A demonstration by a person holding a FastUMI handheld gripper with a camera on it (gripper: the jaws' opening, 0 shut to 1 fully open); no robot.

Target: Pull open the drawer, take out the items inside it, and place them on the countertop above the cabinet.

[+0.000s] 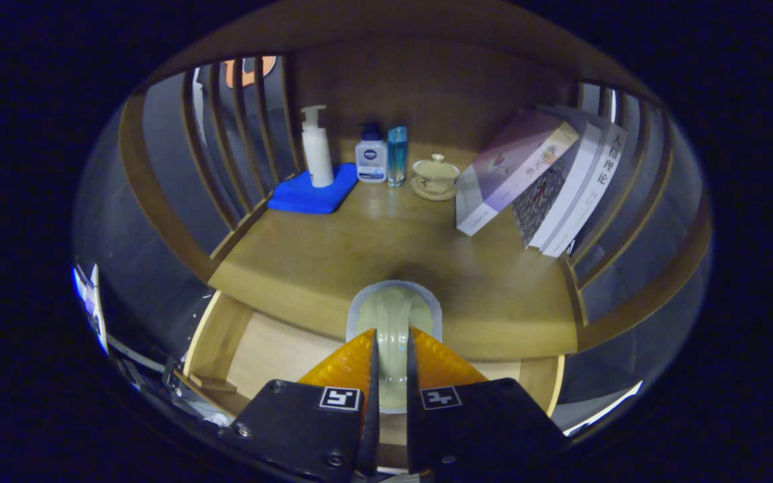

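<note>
Between the jaws, pinched nearly closed, stands a pale green cup (392, 335), held above the open drawer (272, 352) at the worktop (386, 248) edge. A thin grip on its rim could let it slip or tip on landing. Beyond lie a blue cloth (306, 196), bottles, a lidded teacup (435, 176) and leaning books (547, 181) between slatted sides.

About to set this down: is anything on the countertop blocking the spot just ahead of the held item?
Nothing visible. The tool is shut on the pale green item; the countertop ahead is bare up to the blue cloth, teacup and books.
</note>
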